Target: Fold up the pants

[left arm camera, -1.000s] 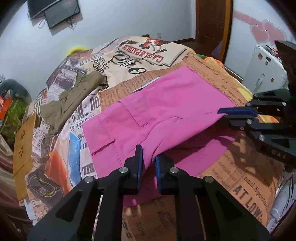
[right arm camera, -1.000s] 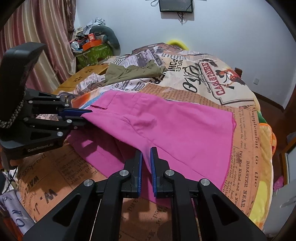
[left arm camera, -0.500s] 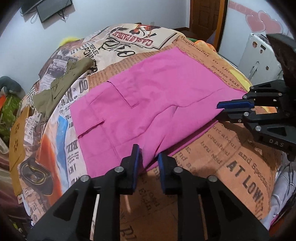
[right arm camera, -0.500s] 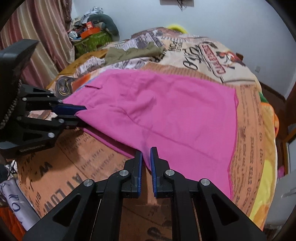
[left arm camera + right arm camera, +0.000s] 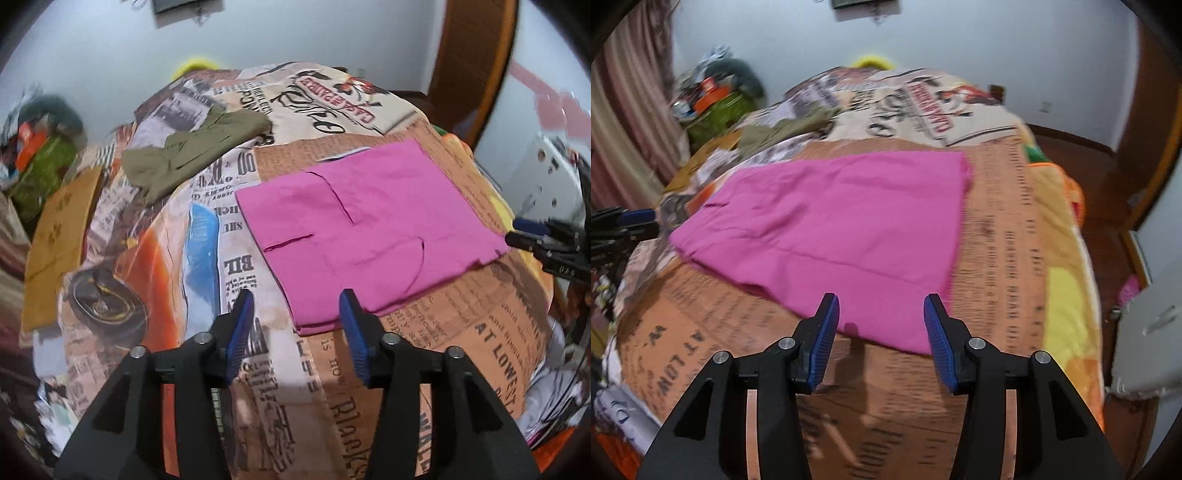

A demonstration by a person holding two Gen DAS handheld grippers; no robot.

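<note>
**Pink pants folded flat on bed; both tongs released**

1. Pants. The pink pants lie flat on the newspaper-print bedspread, folded double with one layer over the other. In the left wrist view a pocket slit and curved seam lines show on the top layer, and the near left corner of the stack shows stacked edges. In the right wrist view the pants spread from the far right corner toward the near edge, which lies just beyond the fingertips.

2. Left gripper. The jaws stand wide apart and hold nothing. The near left corner of the pants lies between and just beyond the blue finger pads, not touching them.

3. Right gripper. The jaws stand wide apart and hold nothing. It hangs above the near edge of the pants. In the left wrist view it shows at the right edge, just beside the right corner of the pants.

4. Surroundings. An olive-green garment lies crumpled at the far left of the bedspread, well apart from the pants. A wooden door stands at the far right.
</note>
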